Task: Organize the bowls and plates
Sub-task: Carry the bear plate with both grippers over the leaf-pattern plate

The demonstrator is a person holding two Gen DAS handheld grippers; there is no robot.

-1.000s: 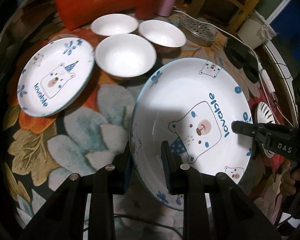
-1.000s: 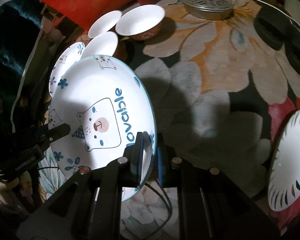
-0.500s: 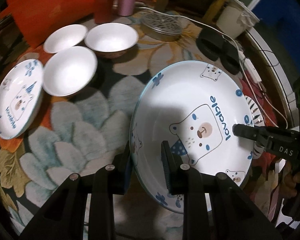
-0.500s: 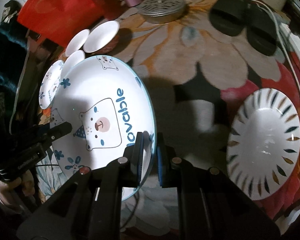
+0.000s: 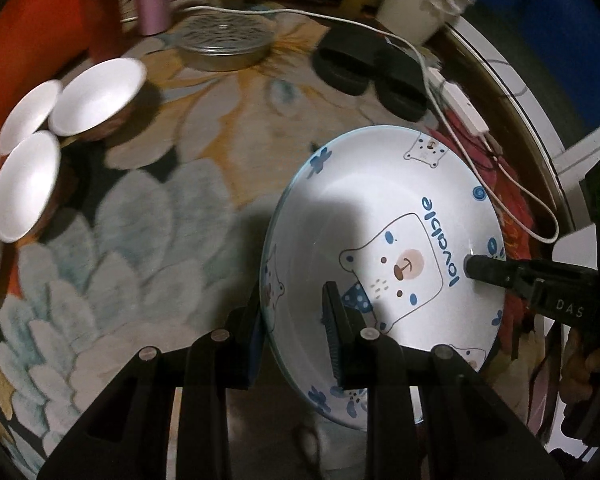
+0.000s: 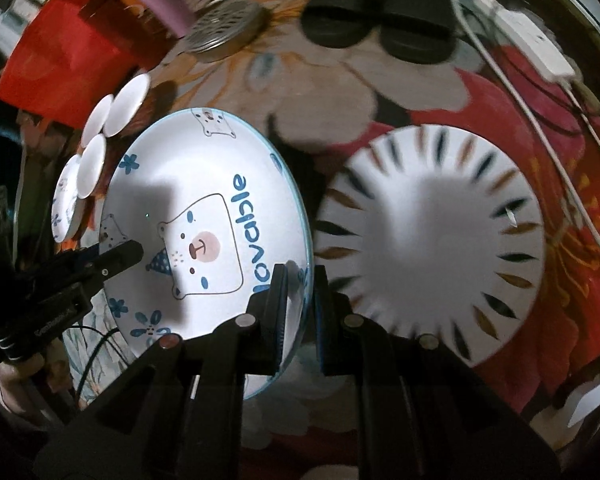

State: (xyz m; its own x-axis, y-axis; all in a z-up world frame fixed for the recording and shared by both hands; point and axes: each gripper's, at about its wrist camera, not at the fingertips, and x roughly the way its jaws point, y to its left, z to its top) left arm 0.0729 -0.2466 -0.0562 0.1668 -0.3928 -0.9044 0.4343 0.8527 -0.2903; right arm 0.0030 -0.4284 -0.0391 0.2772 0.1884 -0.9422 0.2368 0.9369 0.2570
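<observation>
Gripping the bear plate (image 5: 384,216) by opposite rims, I am clamping both my left tongs (image 5: 296,320) and right tongs (image 6: 300,300) on it above the table (image 5: 148,216), its right edge beside the striped plate (image 6: 432,240); bowls (image 5: 96,100) are sitting well clear.

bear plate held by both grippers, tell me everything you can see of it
The bear plate is a deep, glossy white dish, ceramic by its look, with a pale blue rim, a cartoon bear, the word "lovable" and blue flowers. It is tilted above the floral tablecloth. The left gripper and right gripper pinch opposite rim edges.
</observation>
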